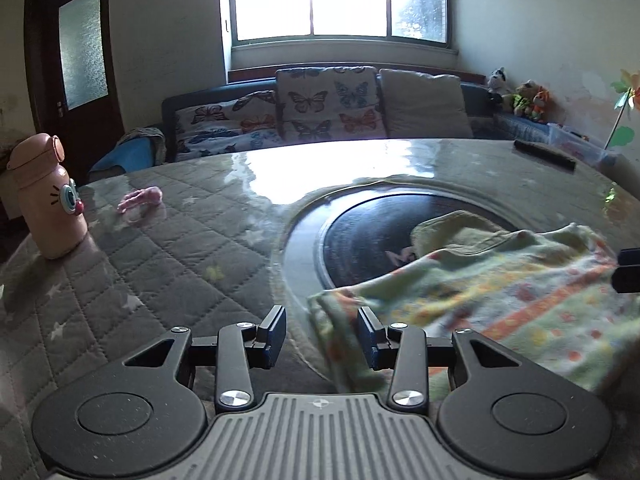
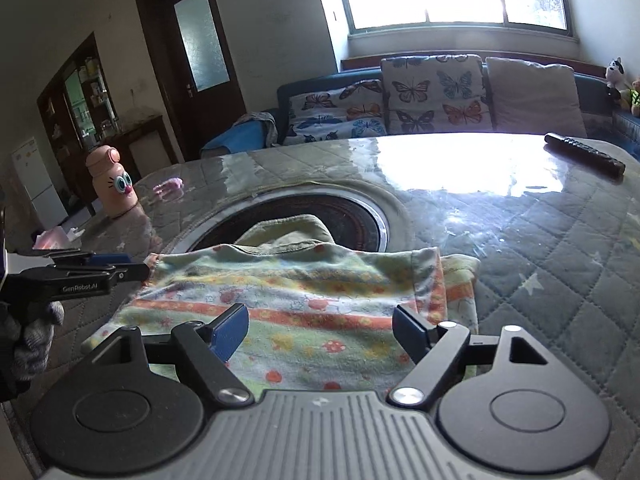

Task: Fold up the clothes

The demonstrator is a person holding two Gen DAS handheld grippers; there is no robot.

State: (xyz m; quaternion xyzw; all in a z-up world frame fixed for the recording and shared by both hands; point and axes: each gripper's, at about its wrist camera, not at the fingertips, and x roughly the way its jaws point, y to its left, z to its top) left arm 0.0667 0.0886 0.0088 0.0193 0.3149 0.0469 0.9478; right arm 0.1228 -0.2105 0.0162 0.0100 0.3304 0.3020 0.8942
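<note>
A small pale-green garment (image 1: pixel 500 292) with orange stripes and cartoon prints lies on the table, partly over the dark round inset (image 1: pixel 368 232). My left gripper (image 1: pixel 322 330) is open, its jaws apart at the garment's left edge, with cloth between them. In the right wrist view the garment (image 2: pixel 304 300) lies folded, its right side doubled over. My right gripper (image 2: pixel 320 330) is open, just above the cloth's near part. The left gripper (image 2: pixel 120 270) shows there at the garment's left corner.
The table (image 1: pixel 160 280) has a grey quilted cover under clear plastic. A pink bottle (image 1: pixel 50 200) with a cartoon face stands far left, a pink hair tie (image 1: pixel 140 198) beside it. A black remote (image 2: pixel 584 154) lies far right. A sofa with butterfly cushions (image 1: pixel 328 104) stands behind.
</note>
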